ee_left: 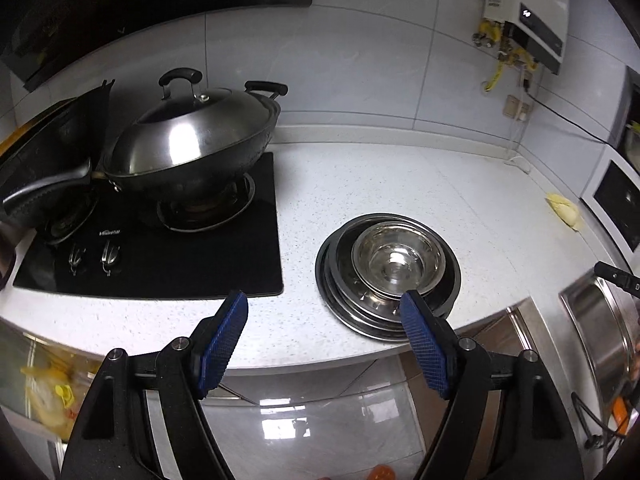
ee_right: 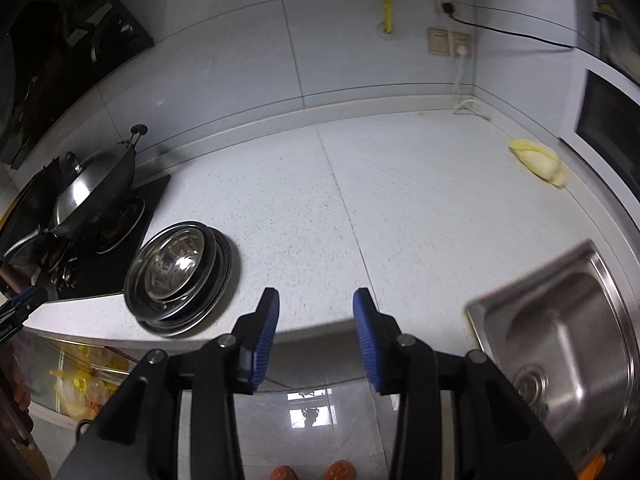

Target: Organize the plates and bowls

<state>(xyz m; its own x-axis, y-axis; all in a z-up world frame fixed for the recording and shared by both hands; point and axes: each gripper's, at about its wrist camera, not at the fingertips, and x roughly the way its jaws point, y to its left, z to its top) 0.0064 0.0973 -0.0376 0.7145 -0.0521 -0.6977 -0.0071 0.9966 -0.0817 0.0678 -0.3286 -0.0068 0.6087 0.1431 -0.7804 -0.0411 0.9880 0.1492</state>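
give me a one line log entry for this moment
left gripper: open, empty | right gripper: open, empty | bowl: on plates on counter | sink: right of stack

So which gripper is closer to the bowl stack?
Left. The left gripper hovers open just in front of the bowl stack, one finger overlapping its rim. The right gripper sits farther off to the stack's right.

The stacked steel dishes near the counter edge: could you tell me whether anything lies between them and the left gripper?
Nothing visible does. The left gripper is open before the bowl on the plates, with only bare countertop between.
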